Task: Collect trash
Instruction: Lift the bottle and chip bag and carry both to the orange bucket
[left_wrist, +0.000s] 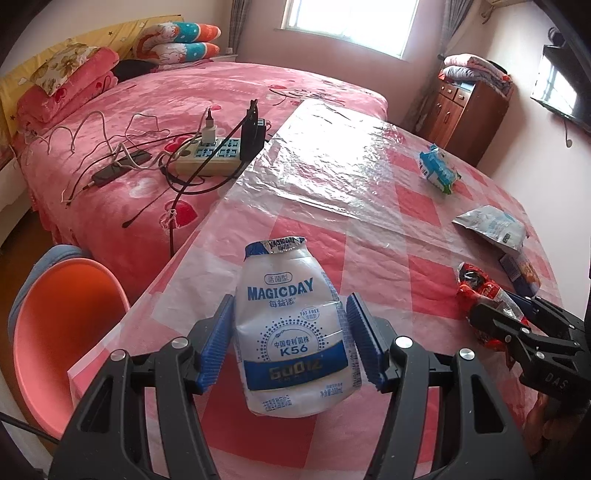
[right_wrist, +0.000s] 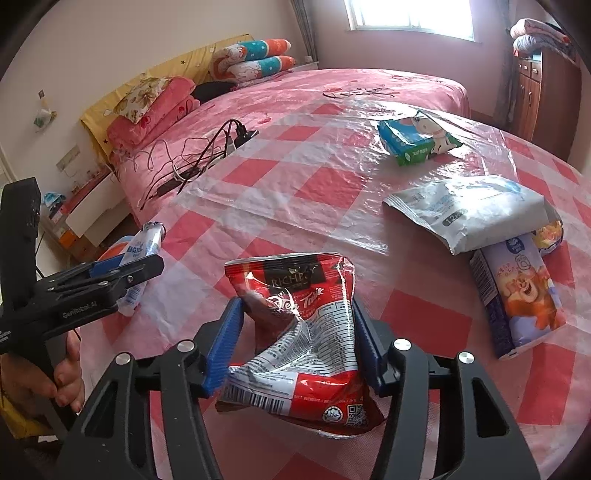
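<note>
My left gripper (left_wrist: 290, 332) is clamped on the white MAGICDAY bottle (left_wrist: 291, 332), blue pads pressing both sides of its squashed body, foil top pointing away from me. From the right wrist view the same bottle (right_wrist: 142, 254) sticks out past the left gripper (right_wrist: 122, 273), held just above the table (right_wrist: 332, 184) near its left edge.

My right gripper (right_wrist: 295, 339) is closed on the red Tea Talk packet (right_wrist: 299, 332), crumpled, barcode end toward me, pinched between both blue pads (looks lifted slightly off the cloth, can't tell for sure). In the left wrist view that packet (left_wrist: 487, 295) shows at the right, in the right gripper (left_wrist: 498, 321).

On the checked pink table under clear plastic sheet: blue-green tissue pack (right_wrist: 417, 136) far side, white-grey pouch (right_wrist: 469, 210) nearer, and a purple cartoon carton (right_wrist: 521, 291) just below the pouch, partly tucked under it. All well apart from both grippers.

Beyond the table: pink bed (left_wrist: 221, 85) with a power strip (left_wrist: 210, 155) and tangled cables, orange chair (left_wrist: 59, 332) at the table's left edge, wooden cabinet (left_wrist: 465, 110) by the wall.
</note>
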